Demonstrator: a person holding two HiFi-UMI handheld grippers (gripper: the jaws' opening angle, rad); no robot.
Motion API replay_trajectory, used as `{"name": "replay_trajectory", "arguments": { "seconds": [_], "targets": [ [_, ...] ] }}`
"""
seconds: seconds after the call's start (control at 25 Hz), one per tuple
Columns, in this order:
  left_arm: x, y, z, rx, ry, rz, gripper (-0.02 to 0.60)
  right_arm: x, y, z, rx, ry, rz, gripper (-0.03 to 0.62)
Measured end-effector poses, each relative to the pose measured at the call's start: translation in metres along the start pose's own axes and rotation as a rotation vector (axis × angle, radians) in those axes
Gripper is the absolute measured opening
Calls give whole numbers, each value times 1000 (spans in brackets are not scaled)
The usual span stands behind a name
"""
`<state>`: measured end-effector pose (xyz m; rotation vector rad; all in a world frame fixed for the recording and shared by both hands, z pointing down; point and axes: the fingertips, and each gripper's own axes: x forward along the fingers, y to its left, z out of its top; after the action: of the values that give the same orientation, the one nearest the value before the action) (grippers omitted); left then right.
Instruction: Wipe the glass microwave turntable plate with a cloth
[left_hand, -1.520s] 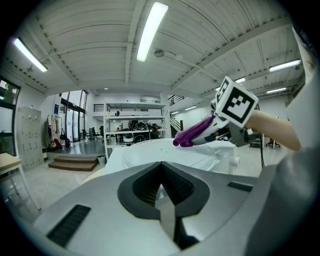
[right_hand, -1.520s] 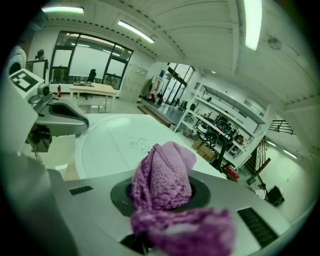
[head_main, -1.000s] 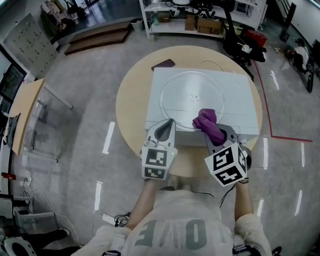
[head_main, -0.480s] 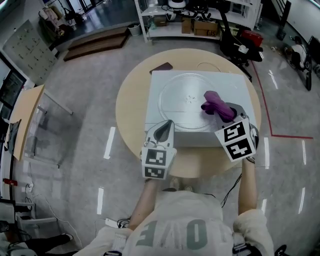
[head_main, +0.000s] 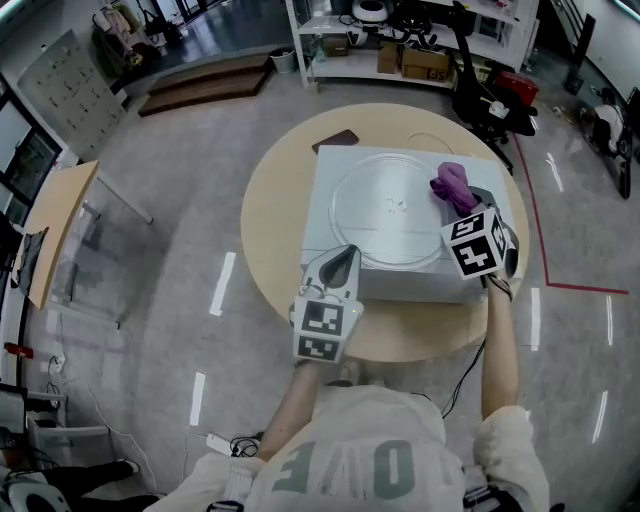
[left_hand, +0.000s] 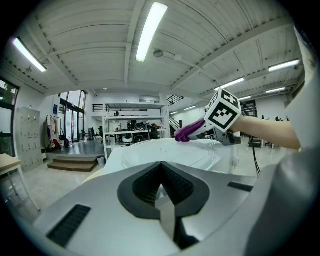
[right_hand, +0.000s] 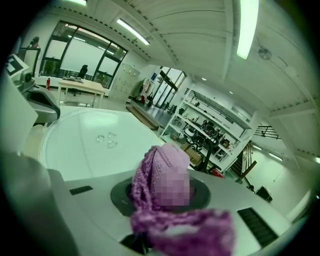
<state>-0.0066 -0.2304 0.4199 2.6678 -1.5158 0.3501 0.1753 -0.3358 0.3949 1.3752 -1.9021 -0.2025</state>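
Since a second ago the cloth (head_main: 452, 185), clamped in the right gripper's (head_main: 462, 202) jaws, has swept from the near edge of the plate (head_main: 385, 215) to its right rim. The plate lies on a white box (head_main: 420, 282) on the worktop (head_main: 272, 215). The left gripper (head_main: 338, 268) hangs by the box front, jaws together and empty. With nothing holding it, the plate may slide under a hard wipe.

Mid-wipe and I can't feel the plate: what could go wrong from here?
1. The clear glass turntable plate lies unheld on the white microwave. The left gripper, shut and empty, is at the front, off the plate, so a sideways push could slide or spin it.
2. The right gripper holds the purple knitted cloth at the plate's right rim, so an outward stroke may run off the glass.
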Motion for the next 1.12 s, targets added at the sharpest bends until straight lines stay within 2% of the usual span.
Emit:
{"name": "replay_trajectory", "arguments": {
  "seconds": [0.24,0.64,0.88,1.0,1.12],
  "targets": [
    [0,0,-1,5,-4,4,0,-26,28,-5,6,-19,75,48],
    [-3,4,1,8,-8,6,0,-107,110,-8,-14,-77,203,48],
    [-2,4,1,4,-5,5,-1,-117,125,-12,-17,-73,247,48],
    [-1,3,0,3,-4,4,-1,-113,105,-4,31,-95,212,48],
    [-1,3,0,5,-4,5,-1,-96,55,12,60,-127,92,48]
  ]
}}
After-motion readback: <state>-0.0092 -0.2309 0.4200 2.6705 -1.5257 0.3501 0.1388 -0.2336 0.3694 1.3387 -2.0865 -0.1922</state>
